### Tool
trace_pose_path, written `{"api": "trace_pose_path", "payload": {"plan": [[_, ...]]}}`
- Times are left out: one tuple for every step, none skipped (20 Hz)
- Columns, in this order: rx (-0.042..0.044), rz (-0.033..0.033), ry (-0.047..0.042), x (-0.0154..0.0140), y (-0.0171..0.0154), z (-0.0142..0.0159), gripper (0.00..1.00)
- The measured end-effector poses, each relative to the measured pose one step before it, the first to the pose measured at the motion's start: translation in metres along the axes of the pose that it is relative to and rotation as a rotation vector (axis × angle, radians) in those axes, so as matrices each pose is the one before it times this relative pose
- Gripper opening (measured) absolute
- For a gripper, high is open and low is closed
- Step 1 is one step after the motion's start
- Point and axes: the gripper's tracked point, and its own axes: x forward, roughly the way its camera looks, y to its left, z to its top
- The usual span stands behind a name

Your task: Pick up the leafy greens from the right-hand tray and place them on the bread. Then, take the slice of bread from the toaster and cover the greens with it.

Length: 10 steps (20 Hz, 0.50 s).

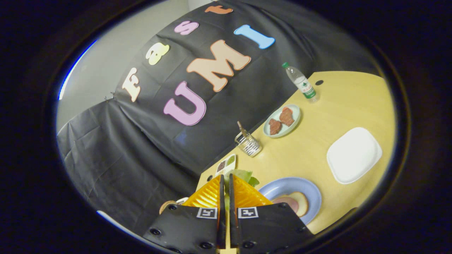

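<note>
Yellow tabletop (317, 148) tilted in view, gripper (225, 185) fingers nearly together pinching leafy greens (243, 175) near the blue plate (300, 185) with bread (300, 204); thin grip could let greens slip off early.

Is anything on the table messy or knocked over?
Nothing looks spilled or tipped. The bottle stands upright, the meat sits on its green plate, and the fingers are nearly closed around the leafy greens.
</note>
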Motion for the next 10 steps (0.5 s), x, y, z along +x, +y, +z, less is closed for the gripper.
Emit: {"api": "trace_pose_path", "payload": {"plan": [[-0.01316, -0.00418, 0.01450, 0.00280, -0.00179, -0.00942, 0.08], [-0.01104, -0.00595, 0.01394, 0.00220, -0.00374, -0.00831, 0.08], [-0.00605, -0.00803, 0.01321, 0.00089, -0.00364, -0.00829, 0.07], [-0.00211, -0.01058, 0.01220, 0.00146, -0.00590, -0.00784, 0.07], [-0.00378, -0.01458, 0.01185, 0.00072, -0.00716, -0.00562, 0.08], [-0.00226, -0.01280, 0.00257, 0.00056, -0.00655, -0.00315, 0.08], [-0.00118, -0.01515, 0.00005, -0.00022, -0.00779, -0.00089, 0.07], [-0.00723, -0.01751, 0.00352, -0.00173, -0.00774, -0.00295, 0.07], [-0.01456, -0.02623, 0.00493, -0.00209, -0.00973, -0.00152, 0.07], [-0.01404, -0.02822, 0.00483, -0.00179, -0.01064, -0.00108, 0.07]]}}
